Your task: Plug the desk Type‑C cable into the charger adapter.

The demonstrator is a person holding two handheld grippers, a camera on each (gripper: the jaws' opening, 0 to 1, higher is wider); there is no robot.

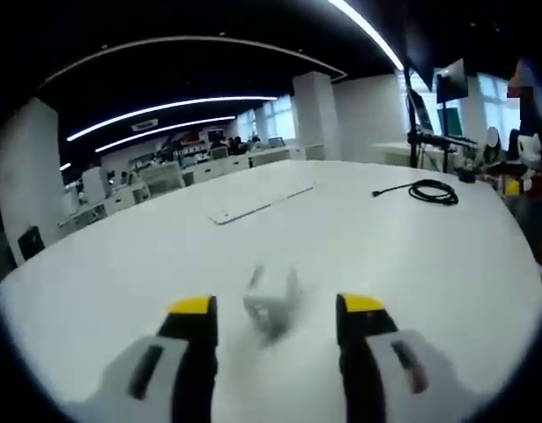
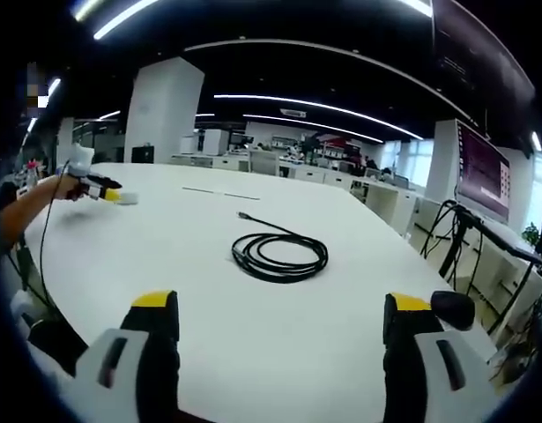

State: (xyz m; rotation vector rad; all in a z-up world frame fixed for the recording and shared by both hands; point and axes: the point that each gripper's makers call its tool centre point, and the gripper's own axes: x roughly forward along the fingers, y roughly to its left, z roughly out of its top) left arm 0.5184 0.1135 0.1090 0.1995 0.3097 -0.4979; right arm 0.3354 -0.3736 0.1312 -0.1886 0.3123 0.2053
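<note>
Desk surface (image 1: 147, 264) is white, broad and round-edged, set in an open office with further desks behind. In the left gripper view, a flat white bar (image 1: 262, 204) lies on it mid-table, well apart from the coiled black cable (image 1: 432, 191) at far right. The left gripper (image 1: 278, 319) has its jaws spread apart, holding nothing; the white charger adapter (image 1: 271, 304) sits on the desk just ahead of and between them, blurred, so its orientation cannot be determined. In the right gripper view, the right gripper (image 2: 283, 323) also stands with jaws wide apart and empty, the cable (image 2: 280, 251) lying ahead of it with bare desk between. The coil lies flat; its free end runs away from the gripper, toward upper left, ending in the plug (image 2: 242, 214). At far left, a person's hand (image 2: 63, 187) holds the other gripper over the adapter (image 2: 126, 199).
</note>
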